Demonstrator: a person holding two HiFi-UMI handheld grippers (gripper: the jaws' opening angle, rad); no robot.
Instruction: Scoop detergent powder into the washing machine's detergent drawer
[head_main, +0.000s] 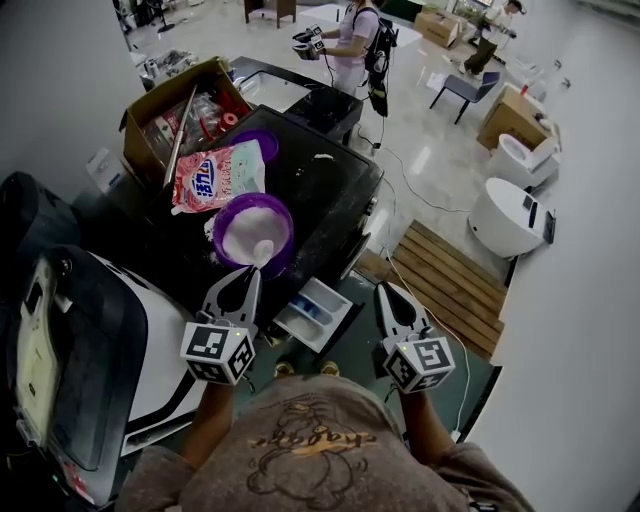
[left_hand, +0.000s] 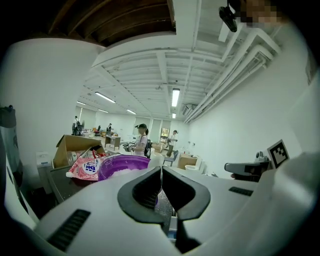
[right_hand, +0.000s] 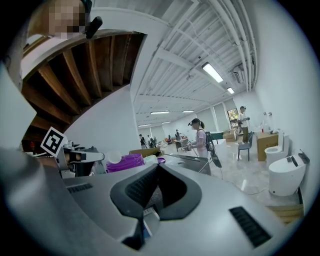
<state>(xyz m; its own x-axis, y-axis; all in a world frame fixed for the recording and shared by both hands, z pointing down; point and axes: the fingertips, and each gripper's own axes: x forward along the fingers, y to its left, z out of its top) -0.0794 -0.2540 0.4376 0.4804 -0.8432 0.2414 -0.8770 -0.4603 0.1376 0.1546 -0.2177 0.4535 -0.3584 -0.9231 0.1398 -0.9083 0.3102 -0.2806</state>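
A purple bowl (head_main: 252, 232) of white detergent powder stands on the black washing machine top (head_main: 330, 180). A white scoop (head_main: 263, 250) sits over the bowl's near rim. My left gripper (head_main: 251, 273) is shut on the scoop's handle; the scoop (right_hand: 114, 157) shows as a white disc at that gripper's tip in the right gripper view. The white detergent drawer (head_main: 316, 312) stands pulled out of the machine front, below and between my grippers. To the drawer's right, my right gripper (head_main: 386, 291) is shut and holds nothing. A pink detergent bag (head_main: 215, 177) lies behind the bowl.
A purple lid (head_main: 259, 143) lies behind the bag, and an open cardboard box (head_main: 180, 115) of items stands at the machine's far left. A white appliance (head_main: 90, 350) is at my left. A wooden pallet (head_main: 450, 285) and a white toilet (head_main: 505, 215) stand right. A person (head_main: 355, 40) stands beyond.
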